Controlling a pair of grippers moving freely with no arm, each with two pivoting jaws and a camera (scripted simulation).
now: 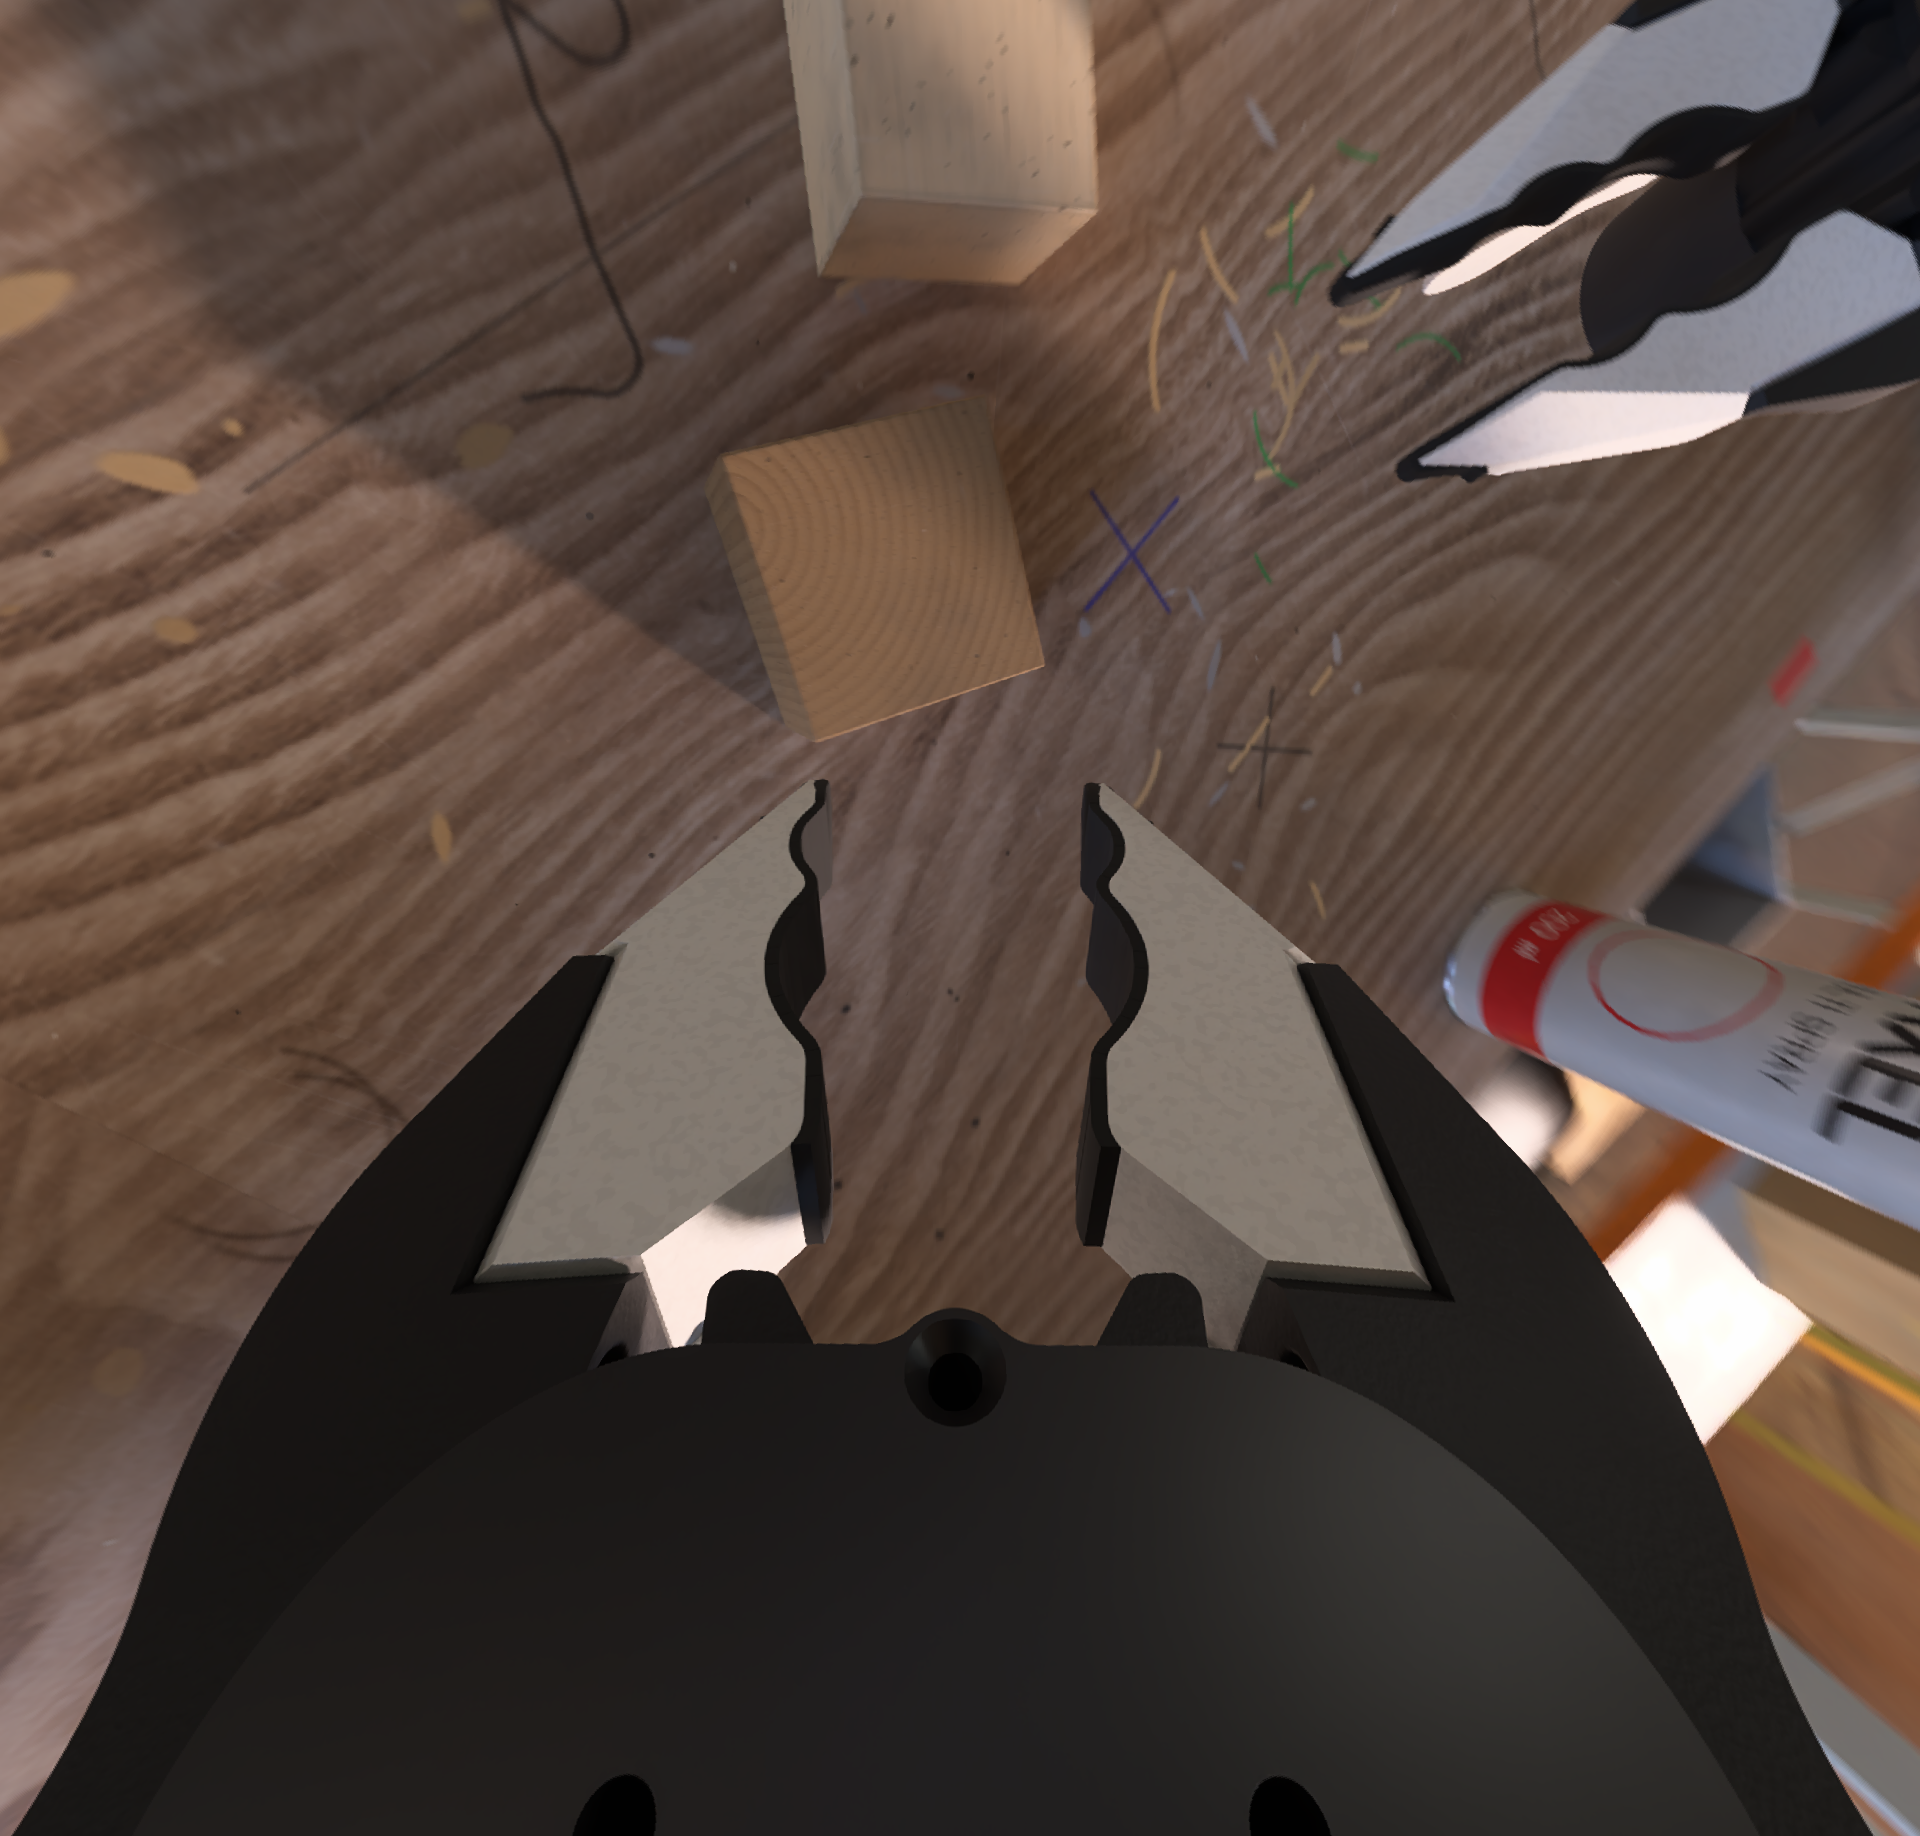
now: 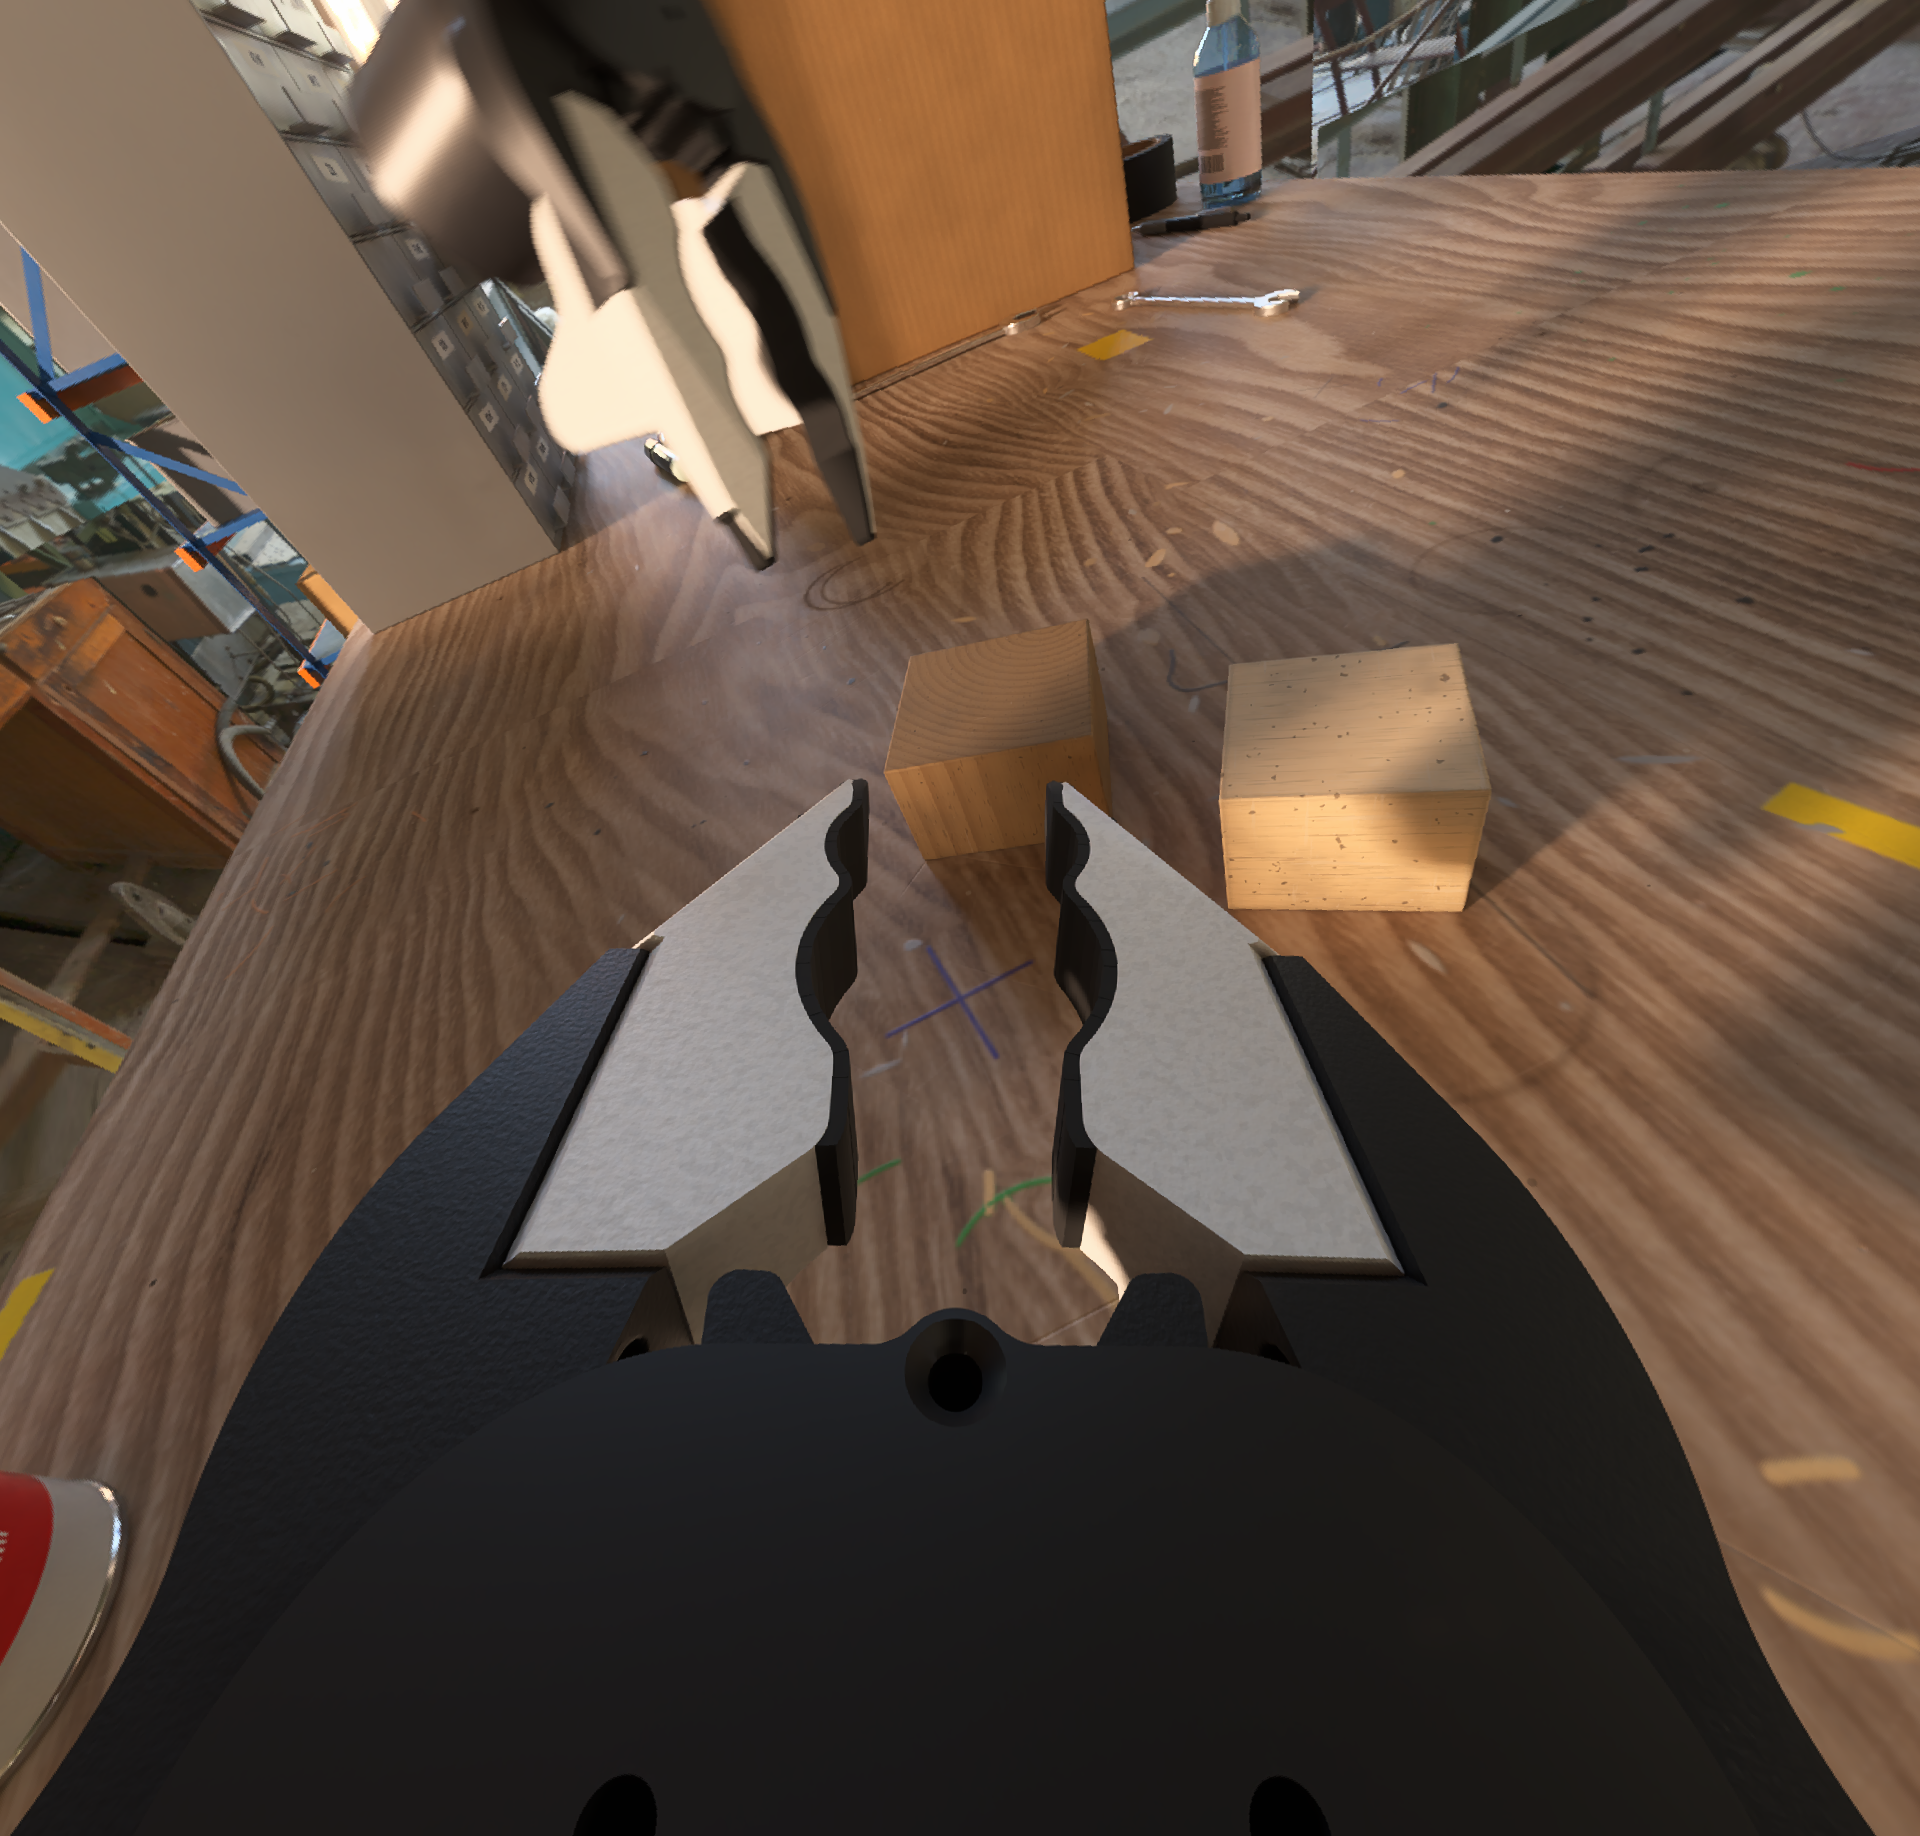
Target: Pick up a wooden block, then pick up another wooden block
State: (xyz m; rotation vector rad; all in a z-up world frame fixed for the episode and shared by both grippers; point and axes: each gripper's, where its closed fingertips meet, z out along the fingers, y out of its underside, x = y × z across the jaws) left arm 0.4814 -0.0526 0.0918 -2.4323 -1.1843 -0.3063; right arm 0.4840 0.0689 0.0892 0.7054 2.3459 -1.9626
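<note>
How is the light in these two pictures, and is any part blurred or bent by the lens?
Left wrist view: a broad dark shadow band crosses the table, and the spray can at the right edge looks stretched. Right wrist view: warm sunlight falls on the pale block, which casts a shadow to the right; the left gripper above looks blurred, and the edges bend.

A white can with a red band (image 1: 1662,1038) bears printed lettering; the blue pump bottle (image 2: 1226,98) carries a label with a barcode. Pen crosses (image 1: 1132,552) mark the surface (image 1: 416,747).
</note>
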